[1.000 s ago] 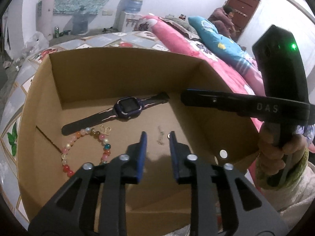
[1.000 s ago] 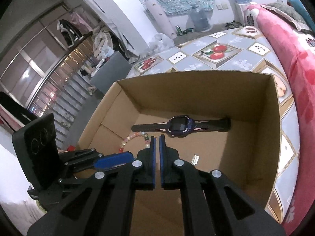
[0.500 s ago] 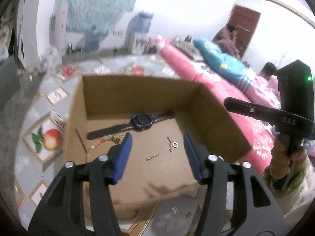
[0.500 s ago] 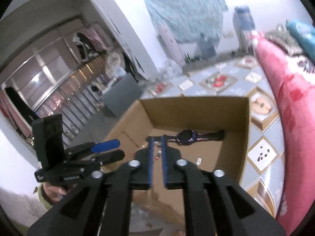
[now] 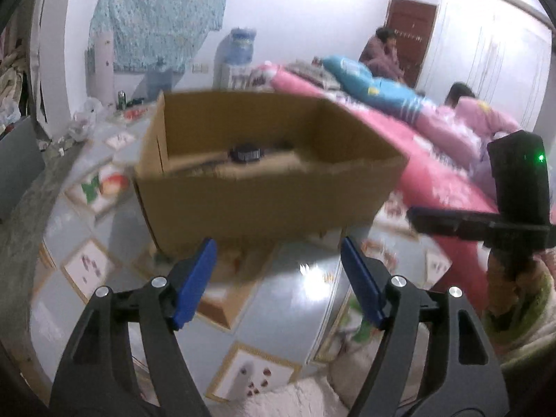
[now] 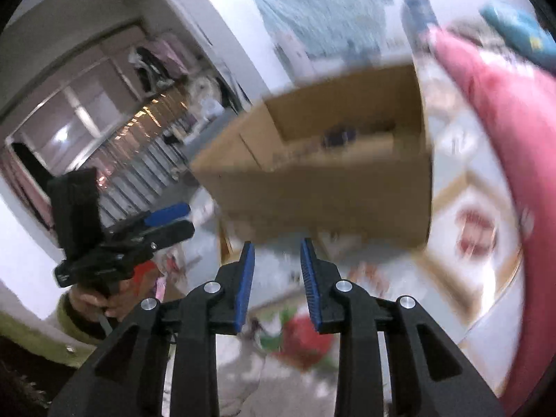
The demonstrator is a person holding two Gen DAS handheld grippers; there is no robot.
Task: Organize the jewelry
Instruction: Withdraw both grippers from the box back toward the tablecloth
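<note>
**A:** What fills the view?

**B:** A tiled floor (image 5: 305, 295) with fruit-pattern tiles, glossy under the light. A pink-covered bed (image 5: 410, 139) runs along its right side, with a blue pillow and two people near the far end. On the floor beside the bed sits an open brown cardboard box (image 5: 264, 205), blurred in both views.

**A:** And the jewelry?

**B:** Inside the box, toward the back wall, lies a dark watch (image 5: 245, 153), its face just visible over the near wall. The right wrist view shows it only as a dark smear (image 6: 338, 136). Anything smaller in the box is hidden or too blurred to tell.

**A:** Where are the grippers?

**B:** Both hang over the floor, short of the box. The left gripper (image 5: 278, 260) has its jaws spread wide and opening, nothing between them. The right gripper (image 6: 277, 260) shows a narrower gap, jaws also opening, empty. Each is held in a hand (image 6: 100, 304).
</note>
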